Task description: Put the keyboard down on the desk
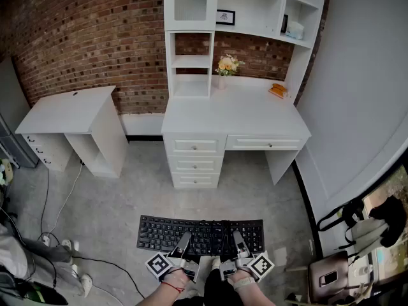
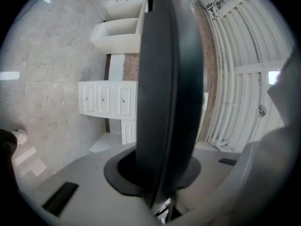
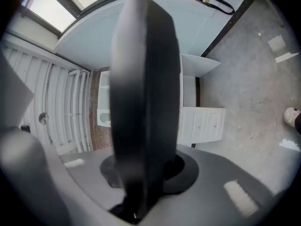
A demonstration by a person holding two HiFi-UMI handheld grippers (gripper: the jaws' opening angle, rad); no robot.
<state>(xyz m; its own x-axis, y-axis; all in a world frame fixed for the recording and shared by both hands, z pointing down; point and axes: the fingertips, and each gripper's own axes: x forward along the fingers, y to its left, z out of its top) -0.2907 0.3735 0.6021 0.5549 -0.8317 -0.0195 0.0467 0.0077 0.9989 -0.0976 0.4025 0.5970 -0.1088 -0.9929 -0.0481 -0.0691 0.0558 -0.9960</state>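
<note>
Ahead of us a brick wall (image 1: 95, 30) backed the white desk (image 1: 236, 116), across a grey floor (image 1: 115, 203). We held the keyboard (image 1: 159, 233) level over that floor, not yet near the desk. Our left gripper (image 1: 183, 240) was clamped on its near edge, and our right gripper (image 1: 237, 238) was clamped just beside it. Both grips sat near the middle, so we judged the long ends could tilt and slip out; at the desk it could knock the flower vase (image 1: 227, 65)
</note>
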